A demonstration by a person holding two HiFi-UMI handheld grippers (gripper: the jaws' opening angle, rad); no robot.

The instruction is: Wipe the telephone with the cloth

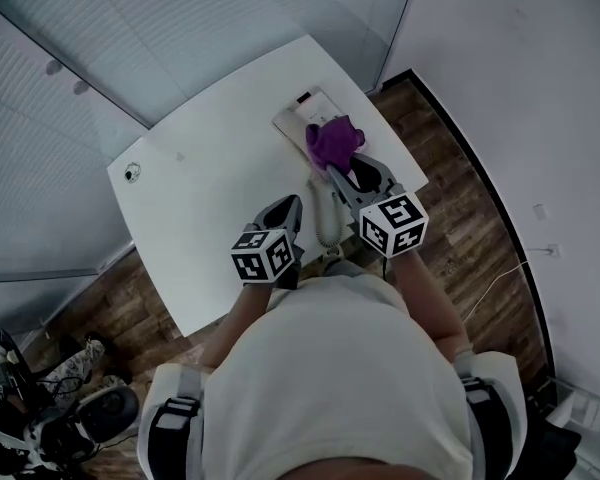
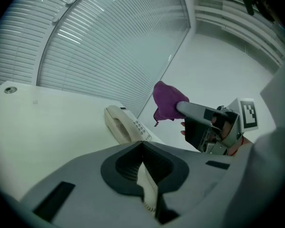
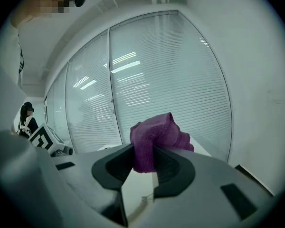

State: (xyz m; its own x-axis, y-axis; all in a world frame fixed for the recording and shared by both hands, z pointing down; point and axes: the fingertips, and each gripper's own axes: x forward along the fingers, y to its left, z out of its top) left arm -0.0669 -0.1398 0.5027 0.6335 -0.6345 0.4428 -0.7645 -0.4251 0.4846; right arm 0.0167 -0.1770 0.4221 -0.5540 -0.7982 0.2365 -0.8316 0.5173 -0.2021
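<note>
My right tool (image 3: 143, 153) is clenched on the purple cloth (image 3: 154, 137), over the telephone (image 2: 123, 125) just ahead of it. The left tool (image 2: 142, 146) is clamped shut on nothing. I'd lower the cloth's bunched end onto the telephone and sweep it lightly.

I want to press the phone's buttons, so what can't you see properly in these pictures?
Left gripper view: the keys of the cream plastic telephone show, but their print is too small to read.
Head view: the purple terry cloth in the right gripper covers those keys.
Right gripper view: cloth and gripper hide the keys.
Head view: the small round thing near the corner of the white table is too small to name.
</note>
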